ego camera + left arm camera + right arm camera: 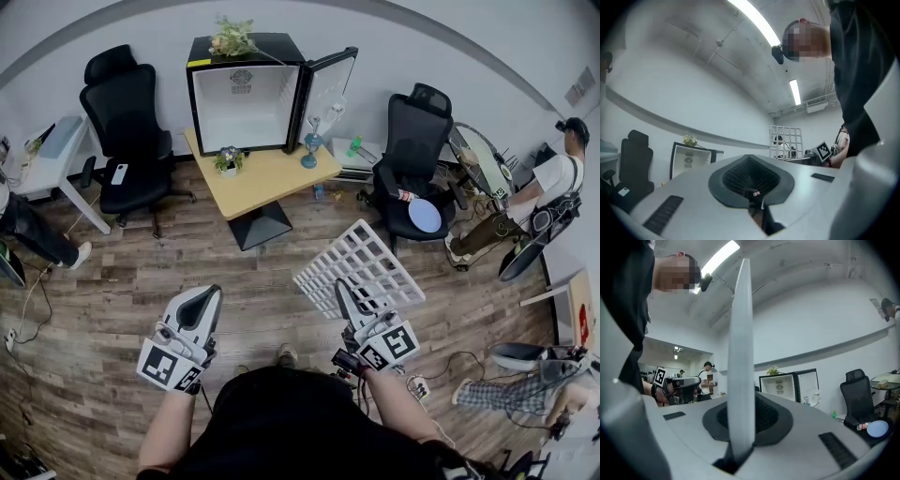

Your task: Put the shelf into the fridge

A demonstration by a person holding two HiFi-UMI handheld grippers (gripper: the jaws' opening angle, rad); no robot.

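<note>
The small black fridge point(244, 94) stands on the yellow table at the back, its door point(328, 89) swung open to the right and its white inside bare. A white wire-grid shelf point(361, 267) is held tilted above the wooden floor, with my right gripper point(349, 305) shut on its near edge. In the right gripper view the shelf point(742, 357) shows edge-on, clamped between the jaws of my right gripper point(740, 427), and the fridge point(780, 386) lies ahead. My left gripper point(197, 309) hangs shut and empty to the left; in its own view my left gripper point(751, 174) holds nothing.
The yellow table point(267, 178) carries a small potted plant point(228, 161) and a blue vase point(309, 150). Black office chairs point(127, 122) point(417, 159) flank it. A white desk point(52, 155) is at left. People point(553, 187) sit at right. Cables lie on the floor.
</note>
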